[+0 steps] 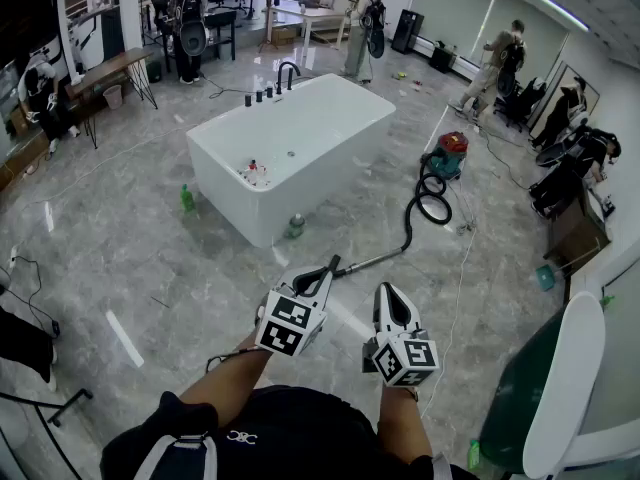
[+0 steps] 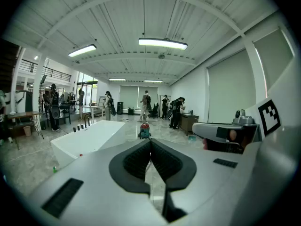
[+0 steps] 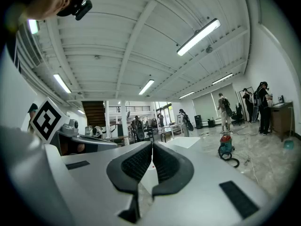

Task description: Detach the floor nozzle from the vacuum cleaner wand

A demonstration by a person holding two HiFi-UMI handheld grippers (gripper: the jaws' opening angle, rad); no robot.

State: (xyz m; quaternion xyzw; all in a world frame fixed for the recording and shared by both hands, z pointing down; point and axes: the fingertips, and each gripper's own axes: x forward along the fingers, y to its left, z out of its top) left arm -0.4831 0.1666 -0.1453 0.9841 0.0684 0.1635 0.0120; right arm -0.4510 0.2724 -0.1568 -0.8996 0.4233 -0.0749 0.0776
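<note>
Glossy marble floor point(image 1: 150, 268) runs across a busy hall, with a white bathtub point(image 1: 300, 138) mid-room. In your head view the vacuum canister point(image 1: 452, 153) sits far right, and its hose point(image 1: 432, 203) coils into the wand point(image 1: 375, 260). The wand lies on the floor and ends near your left gripper point(image 1: 318, 276); the floor nozzle cannot be made out there. Your left gripper view shows jaws pressed together on nothing. Your right gripper view shows the right gripper point(image 3: 151, 147) likewise closed and empty. Watch out: tug the nozzle without pinning the wand and the loose tube may simply drag along
</note>
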